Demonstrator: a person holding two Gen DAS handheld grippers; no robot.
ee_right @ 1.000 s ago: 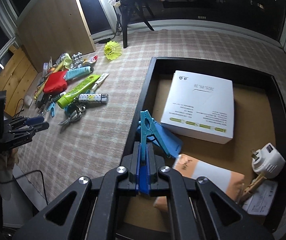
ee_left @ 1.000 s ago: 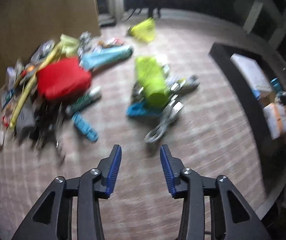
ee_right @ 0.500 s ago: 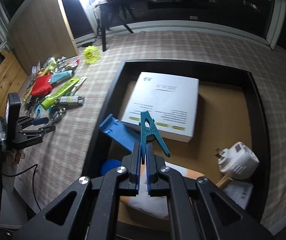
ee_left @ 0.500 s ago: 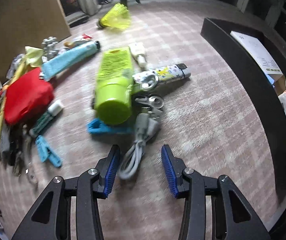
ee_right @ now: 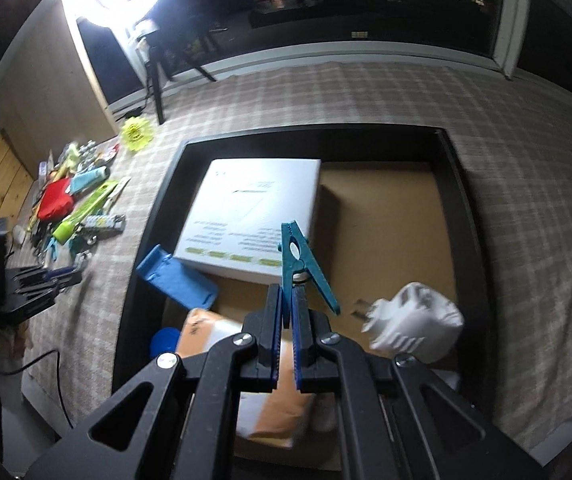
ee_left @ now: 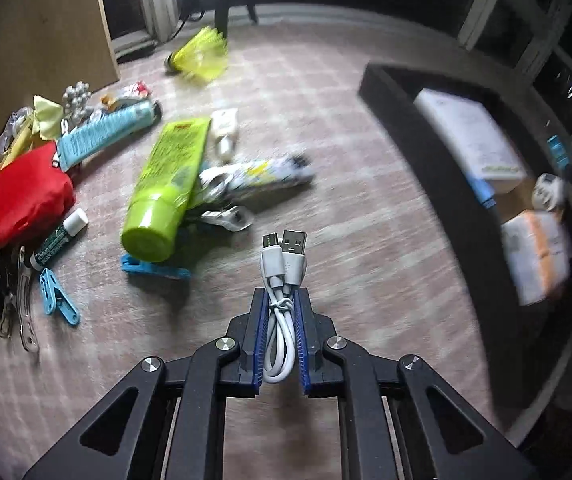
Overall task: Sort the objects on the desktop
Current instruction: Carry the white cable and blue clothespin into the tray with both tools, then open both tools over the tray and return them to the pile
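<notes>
White coiled USB cable (ee_left: 282, 308) being pinched by closing left gripper (ee_left: 280, 312) for tray (ee_right: 465, 216); teal clothespin (ee_right: 299, 264) being clamped in right gripper (ee_right: 286, 320) above it.

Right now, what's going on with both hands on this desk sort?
A person is sorting clutter into the black tray. The left claw is closing on a bundled white USB cable, just beside the pile by the green tube. The right claw is shut on a teal clothespin and holds it over the tray, above the white box and white plug adapter.
</notes>
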